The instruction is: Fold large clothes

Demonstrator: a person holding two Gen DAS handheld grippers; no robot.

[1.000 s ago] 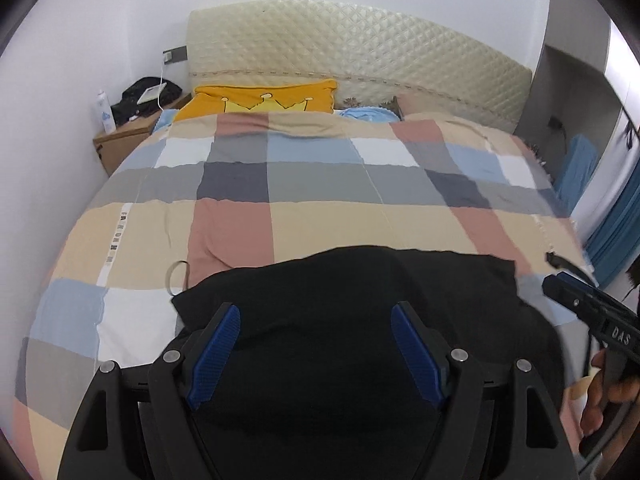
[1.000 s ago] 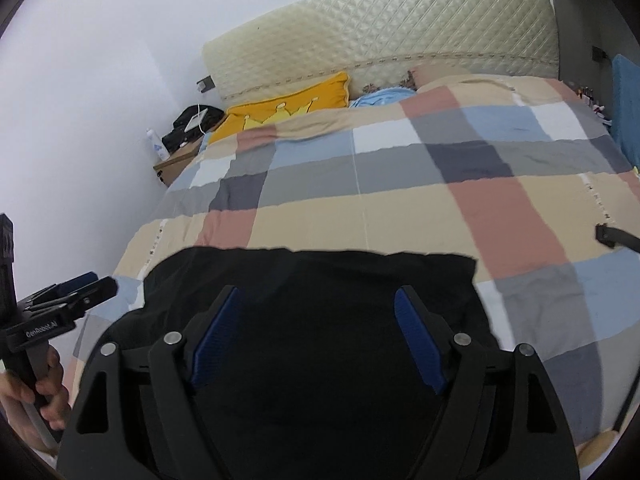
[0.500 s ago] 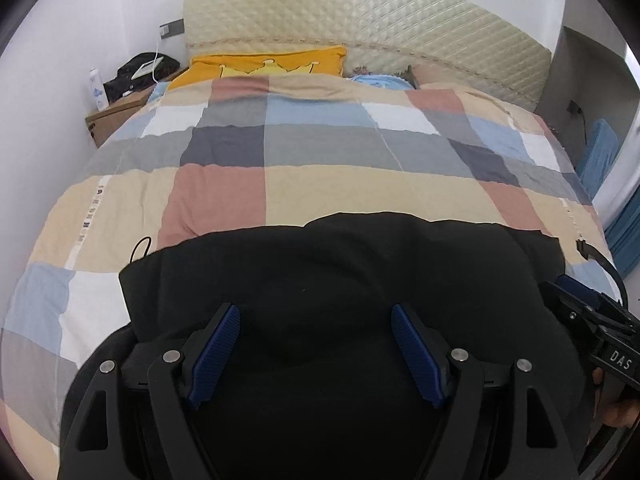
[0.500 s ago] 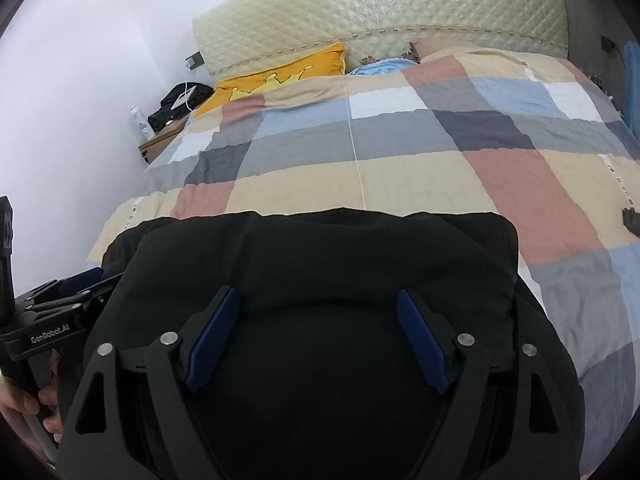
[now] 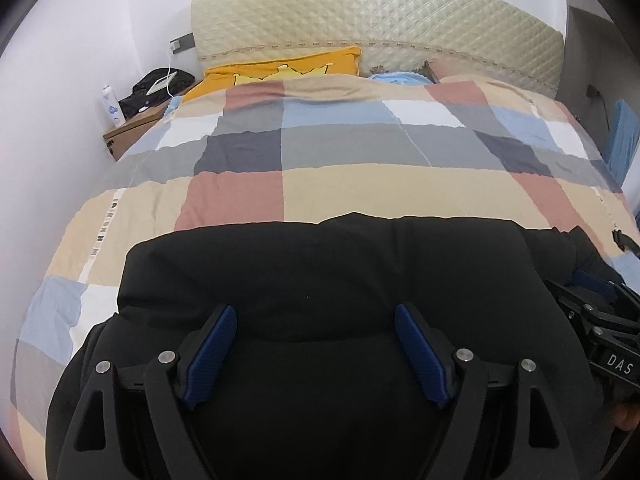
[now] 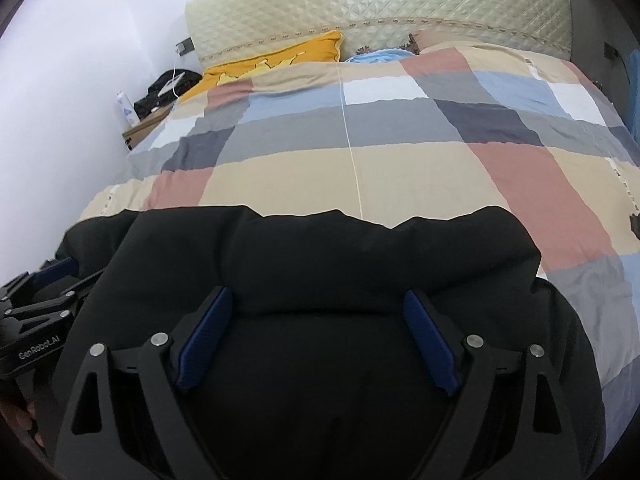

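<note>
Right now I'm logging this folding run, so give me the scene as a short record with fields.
surface: bed with checked quilt
garment: black garment, spread at the near end of the quilt
left claw: open, fingers wide, over the garment
right claw: open, fingers wide, over the garment
pillow: yellow pillow at the headboard
side: nightstand with white bottle

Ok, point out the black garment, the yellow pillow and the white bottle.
black garment (image 5: 340, 272), left wrist view, on its upper folded layer.
yellow pillow (image 5: 288, 70), left wrist view, on its front face.
white bottle (image 5: 112, 106), left wrist view, on its body.
</note>
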